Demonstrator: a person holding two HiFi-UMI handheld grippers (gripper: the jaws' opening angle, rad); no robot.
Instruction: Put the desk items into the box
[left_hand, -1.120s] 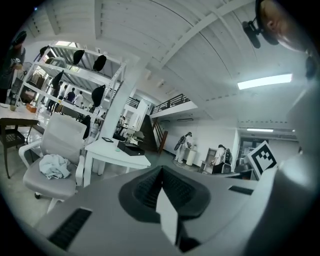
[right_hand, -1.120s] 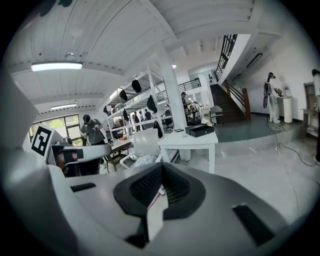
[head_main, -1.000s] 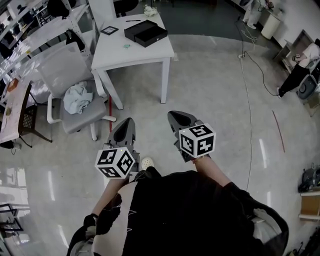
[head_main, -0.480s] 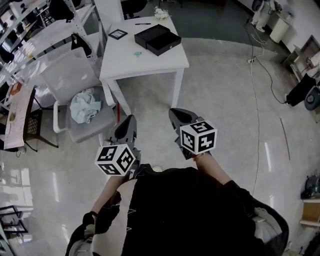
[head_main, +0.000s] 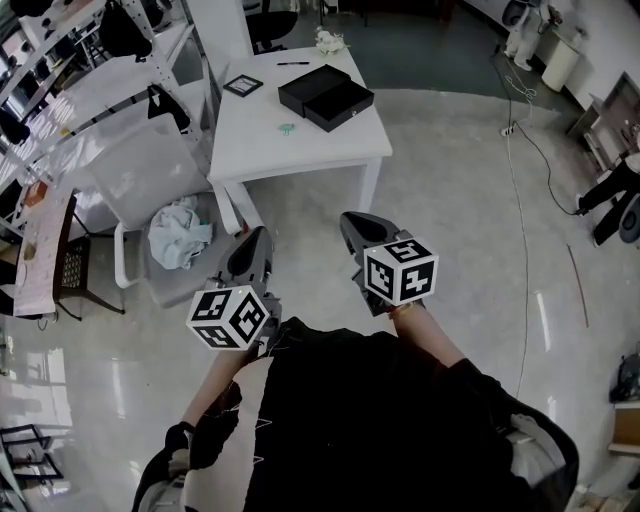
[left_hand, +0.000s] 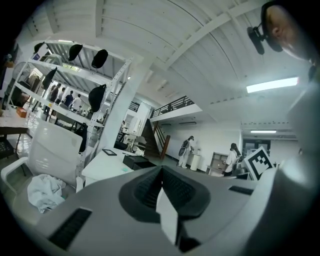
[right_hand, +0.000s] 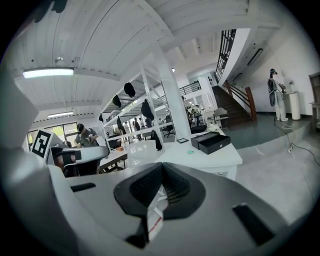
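Left gripper (head_main: 257, 242) and right gripper (head_main: 353, 223) carried low, jaws together, empty, well apart from table (head_main: 300, 140) and black box (head_main: 326, 97): probably only approaching

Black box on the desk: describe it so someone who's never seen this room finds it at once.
Find the white desk on the shiny floor ahead of the person. The black box lies toward its far right corner. It is the biggest thing there: the black frame, the pen and the small green item near it are all flat and far smaller.
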